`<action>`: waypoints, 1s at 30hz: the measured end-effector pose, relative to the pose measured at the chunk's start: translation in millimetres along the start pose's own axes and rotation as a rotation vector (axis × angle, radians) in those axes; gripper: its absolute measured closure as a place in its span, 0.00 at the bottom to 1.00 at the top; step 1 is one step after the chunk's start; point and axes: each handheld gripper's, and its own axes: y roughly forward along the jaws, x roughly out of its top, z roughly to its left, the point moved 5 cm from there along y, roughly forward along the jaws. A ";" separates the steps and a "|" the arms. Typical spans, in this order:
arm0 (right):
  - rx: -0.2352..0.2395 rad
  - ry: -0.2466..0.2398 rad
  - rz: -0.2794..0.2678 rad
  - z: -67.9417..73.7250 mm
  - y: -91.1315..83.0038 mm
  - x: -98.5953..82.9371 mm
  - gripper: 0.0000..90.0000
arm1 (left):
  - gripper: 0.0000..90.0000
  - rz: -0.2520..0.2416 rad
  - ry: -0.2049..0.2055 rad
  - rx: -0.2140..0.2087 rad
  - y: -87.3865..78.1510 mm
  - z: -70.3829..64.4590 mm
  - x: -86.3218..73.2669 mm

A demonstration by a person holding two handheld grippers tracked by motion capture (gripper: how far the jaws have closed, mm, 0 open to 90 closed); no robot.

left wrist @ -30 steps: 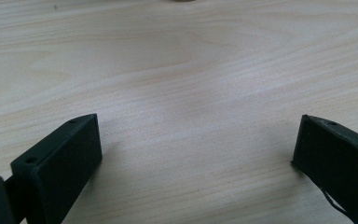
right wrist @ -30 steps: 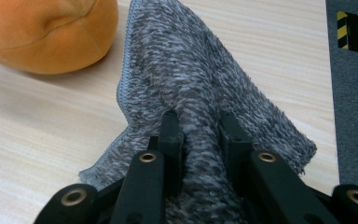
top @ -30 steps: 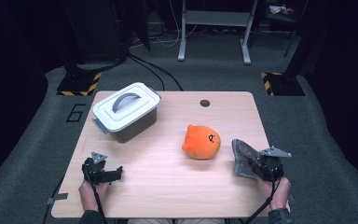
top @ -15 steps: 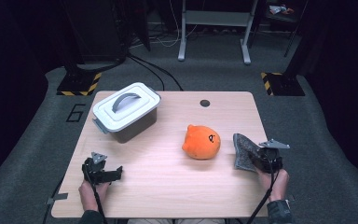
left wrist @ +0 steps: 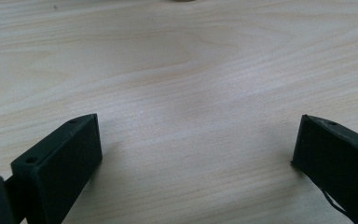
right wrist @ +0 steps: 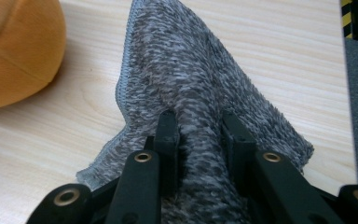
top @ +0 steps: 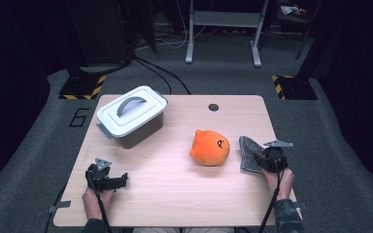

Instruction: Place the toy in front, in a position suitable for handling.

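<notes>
The right claw point(right wrist: 199, 135) is pinching a grey cloth point(right wrist: 205, 93), with a fold of the fabric squeezed between its two jaws. The cloth lies at the right side of the worktop point(top: 175, 184), near its right edge, just beside an orange plush toy point(top: 210, 147) that is on its left. In the high view the right claw point(top: 260, 160) sits over the near part of the cloth point(top: 247, 151).

I judge that the cloth is light and very soft. It has a fluffy pile and a stitched border, and it bends easily; it already stands up in a ridge where the jaws hold it. It will hang down and change shape when it is lifted, so it cannot be pushed like a stiff thing. It is not fragile and the pile should not slip much. A bunched fold, as now, seems a good place to hold it; a corner or the stitched border would also do if it must be spread out.

The left claw point(top: 108, 180) rests at the near left of the worktop, well apart from the cloth. Its jaws are spread wide with nothing between them, and bare wood shows in the gap.

By count: one grey cloth, one orange plush toy, one white box point(top: 132, 116) with a closed lid and a grey handle at the far left, and two claws.
</notes>
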 end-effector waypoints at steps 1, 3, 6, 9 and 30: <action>0.009 -0.019 -0.009 -0.8 3.7 0.8 0.79 | 0.01 0.000 -0.001 -0.001 0.0 -0.1 0.0; 0.010 -0.028 0.002 0.7 9.5 2.5 0.78 | 0.01 0.001 0.000 0.000 -0.1 0.0 0.0; 0.007 -0.046 0.009 0.9 16.6 4.6 0.75 | 0.01 0.000 0.000 0.000 0.0 0.0 0.0; 0.011 -0.042 0.018 0.3 20.6 6.0 0.70 | 0.01 0.000 0.000 0.000 0.0 0.0 0.0; 0.031 -0.009 -0.040 1.5 -28.5 -21.7 0.04 | 0.01 0.001 0.000 -0.002 0.0 0.0 0.1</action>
